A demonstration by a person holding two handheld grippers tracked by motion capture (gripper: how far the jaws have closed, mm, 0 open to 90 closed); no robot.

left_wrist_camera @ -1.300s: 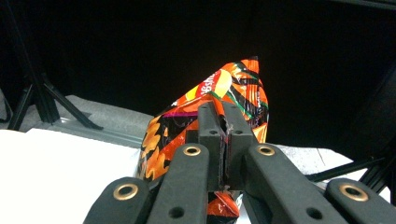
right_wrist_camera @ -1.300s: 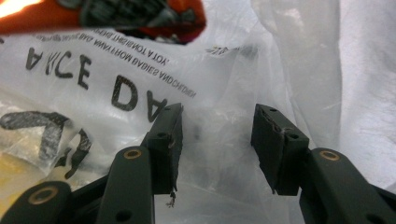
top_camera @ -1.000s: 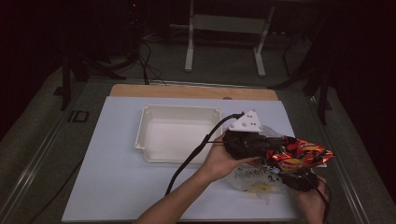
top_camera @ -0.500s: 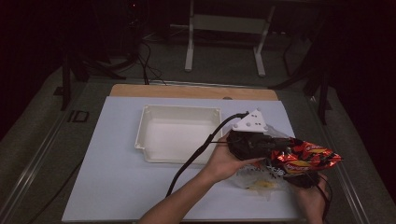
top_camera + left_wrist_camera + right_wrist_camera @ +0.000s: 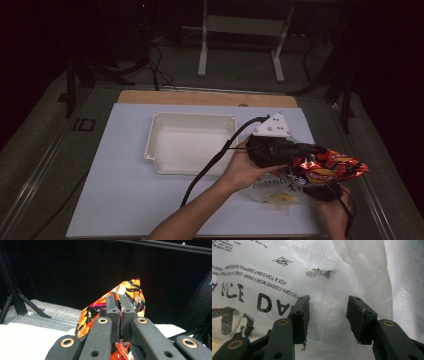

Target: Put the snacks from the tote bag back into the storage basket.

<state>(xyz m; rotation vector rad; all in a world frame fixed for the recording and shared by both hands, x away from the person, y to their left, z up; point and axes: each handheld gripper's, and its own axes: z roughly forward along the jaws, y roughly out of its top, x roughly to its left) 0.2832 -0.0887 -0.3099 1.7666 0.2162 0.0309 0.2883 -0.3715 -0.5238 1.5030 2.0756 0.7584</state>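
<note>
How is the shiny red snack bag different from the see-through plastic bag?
The snack bag is red, orange and black; the clear plastic bag is see-through with black printed letters. The snack bag is lifted up, pinched in the shut left tool; the clear plastic bag lies on the table, with the right tool open against it. Both are crinkly and soft.

I work in a dim lab or studio. My white table (image 5: 125,200) stands among dark tripod stands (image 5: 75,75), floor cables (image 5: 155,65) and a metal frame (image 5: 240,30).

occl: right gripper (image 5: 327,192) under snack bag (image 5: 327,167) | clear bag (image 5: 287,277) txt cropped
</note>
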